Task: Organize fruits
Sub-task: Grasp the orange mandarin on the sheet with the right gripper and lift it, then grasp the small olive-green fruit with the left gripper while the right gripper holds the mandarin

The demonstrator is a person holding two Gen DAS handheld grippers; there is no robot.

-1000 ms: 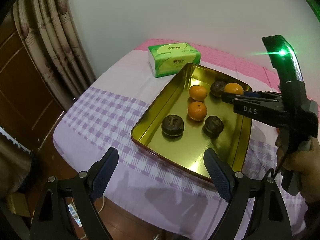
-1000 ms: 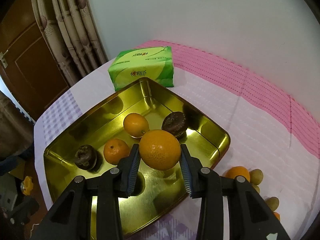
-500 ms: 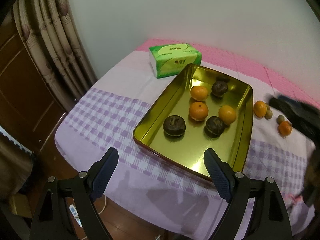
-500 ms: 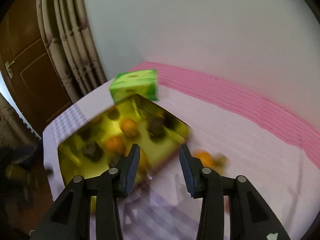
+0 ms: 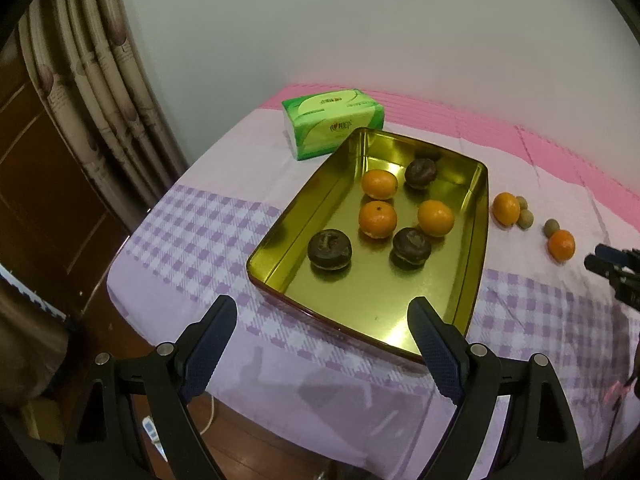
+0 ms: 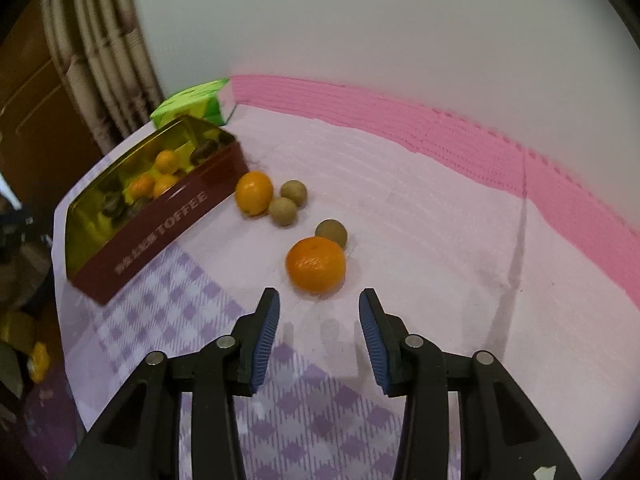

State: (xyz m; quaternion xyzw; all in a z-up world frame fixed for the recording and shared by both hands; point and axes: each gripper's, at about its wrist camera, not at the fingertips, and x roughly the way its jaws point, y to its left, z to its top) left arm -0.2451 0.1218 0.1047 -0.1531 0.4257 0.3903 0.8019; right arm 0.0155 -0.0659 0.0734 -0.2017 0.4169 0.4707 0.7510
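Note:
A gold tin tray (image 5: 472, 264) (image 6: 160, 232) on the table holds three oranges (image 5: 436, 218) and three dark brown fruits (image 5: 330, 249). Right of the tray lie two more oranges (image 6: 315, 265) (image 6: 254, 193) and three small olive-brown fruits (image 6: 283, 211). My right gripper (image 6: 319, 316) is open and empty, just short of the nearer orange. Its tip shows at the right edge of the left wrist view (image 5: 612, 266). My left gripper (image 5: 322, 334) is open and empty, hanging before the tray's near edge.
A green tissue pack (image 5: 334, 122) lies behind the tray. The table has a checked lilac cloth (image 5: 192, 232) with a pink band (image 6: 440, 132) by the wall. Curtains (image 5: 92, 92) and a wooden door stand at the left. The table's near-left edge drops to the floor.
My right gripper let go of the orange in the tray, opened, and swung right to the loose fruits on the cloth. The left gripper has stayed put.

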